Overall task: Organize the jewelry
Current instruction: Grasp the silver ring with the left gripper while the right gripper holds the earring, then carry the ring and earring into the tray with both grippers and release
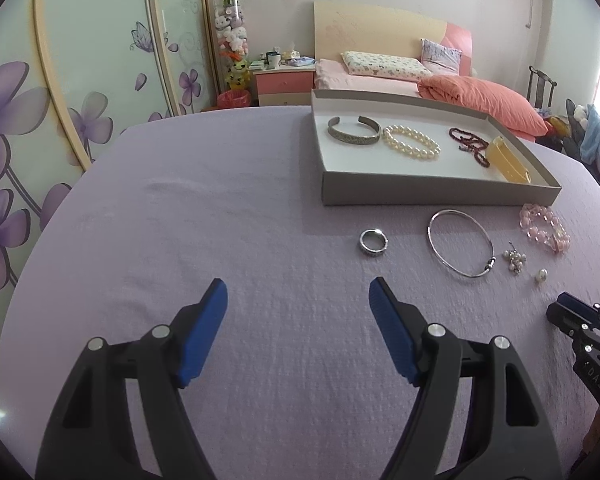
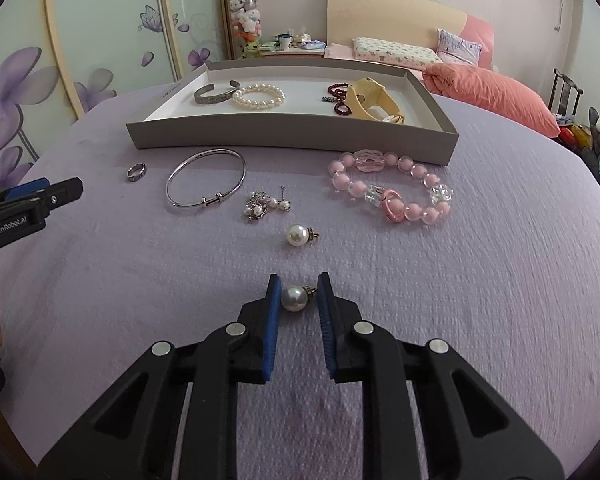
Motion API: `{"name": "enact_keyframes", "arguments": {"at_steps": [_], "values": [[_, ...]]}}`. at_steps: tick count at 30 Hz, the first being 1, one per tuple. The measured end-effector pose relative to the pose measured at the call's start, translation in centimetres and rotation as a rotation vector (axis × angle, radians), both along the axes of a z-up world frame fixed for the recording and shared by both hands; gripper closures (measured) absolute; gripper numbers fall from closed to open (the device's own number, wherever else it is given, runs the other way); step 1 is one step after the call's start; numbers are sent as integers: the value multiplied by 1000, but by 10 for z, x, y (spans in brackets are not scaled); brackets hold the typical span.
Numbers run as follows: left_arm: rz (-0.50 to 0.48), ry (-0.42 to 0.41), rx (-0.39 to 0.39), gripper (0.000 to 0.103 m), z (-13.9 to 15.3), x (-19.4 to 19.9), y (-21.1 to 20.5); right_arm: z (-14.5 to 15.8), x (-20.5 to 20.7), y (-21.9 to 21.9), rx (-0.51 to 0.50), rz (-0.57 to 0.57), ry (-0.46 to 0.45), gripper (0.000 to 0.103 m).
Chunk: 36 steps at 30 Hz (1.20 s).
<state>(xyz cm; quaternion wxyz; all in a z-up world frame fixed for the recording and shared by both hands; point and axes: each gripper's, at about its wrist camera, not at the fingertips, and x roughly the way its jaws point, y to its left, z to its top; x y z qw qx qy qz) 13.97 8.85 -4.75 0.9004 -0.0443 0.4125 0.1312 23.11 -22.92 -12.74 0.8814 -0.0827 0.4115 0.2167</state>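
A grey tray [image 2: 292,136] [image 1: 440,190] on the purple cloth holds a metal cuff [image 2: 215,94], a pearl bracelet [image 2: 259,97], a dark red bead string [image 2: 339,98] and a yellow band [image 2: 376,100]. In front of it lie a ring [image 2: 135,171] [image 1: 373,242], a thin silver bangle [image 2: 206,178] [image 1: 460,248], a pearl cluster earring [image 2: 265,206], a pearl earring [image 2: 299,235] and a pink bead bracelet [image 2: 392,190]. My right gripper [image 2: 298,294] is partly closed around a second pearl earring [image 2: 294,299], which touches the left pad. My left gripper [image 1: 298,300] is open and empty over the cloth.
The table's curved edge runs along the left and right. A wardrobe with purple flowers stands to the left. A bed with pink bedding [image 1: 480,96] is behind the table. My left gripper also shows at the left edge of the right wrist view [image 2: 28,200].
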Motion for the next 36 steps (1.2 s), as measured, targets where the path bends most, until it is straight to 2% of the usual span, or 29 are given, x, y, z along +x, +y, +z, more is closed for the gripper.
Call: {"name": "enact_keyframes", "arguments": {"at_steps": [10,14,18,23,31,36], "values": [[-27,54,-10,31,-14,39,-19,11,16,-21,75,-44,26,84],[-24,81,-15,43,-23,58,-25,16,24,-26,103,-51,33,84],[-28,75,-12,51,-23,69,-30,19,30,-28,124,-50,42,84],[-61,64,-18,81,-23,74,-40,23,31,-26,141,-41,36,84],[-60,58,-13,81,-22,62,-31,32,28,-22,165,-18,18,84],[-37,29,-17,81,-9,50,-16,38,29,-16,172,1,4,84]]}}
